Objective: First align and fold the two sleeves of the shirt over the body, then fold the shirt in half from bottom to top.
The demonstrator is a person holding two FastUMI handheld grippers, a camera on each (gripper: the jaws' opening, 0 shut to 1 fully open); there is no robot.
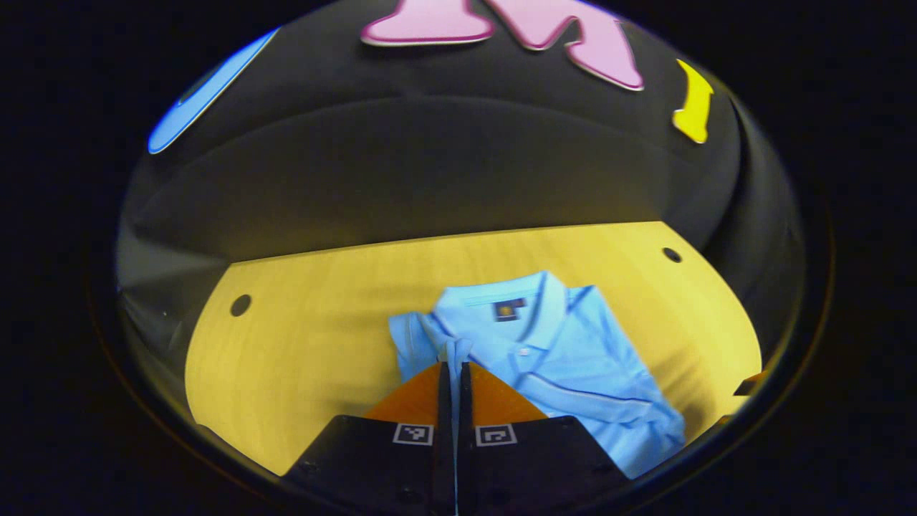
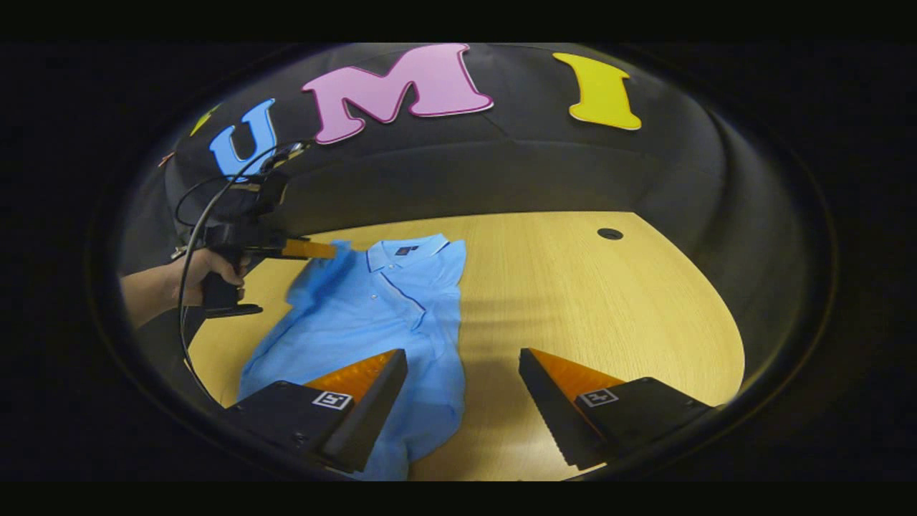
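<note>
Wooden tabletop (image 2: 573,301), blue shirt (image 2: 372,315) collar toward twelve o'clock, hem toward six, left tongs (image 1: 454,369) clenched on its sleeve (image 1: 415,344), right tongs (image 2: 462,365) released.

Black tool (image 2: 326,249) body w/ looping black cables, square coded markers.

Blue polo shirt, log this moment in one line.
light blue polo shirt on wooden table | left gripper shut on sleeve | right gripper open | right sleeve folded over

Light blue shirt (image 2: 372,308) with dark piping lies on yellow wood-grain table (image 2: 609,301).
</note>
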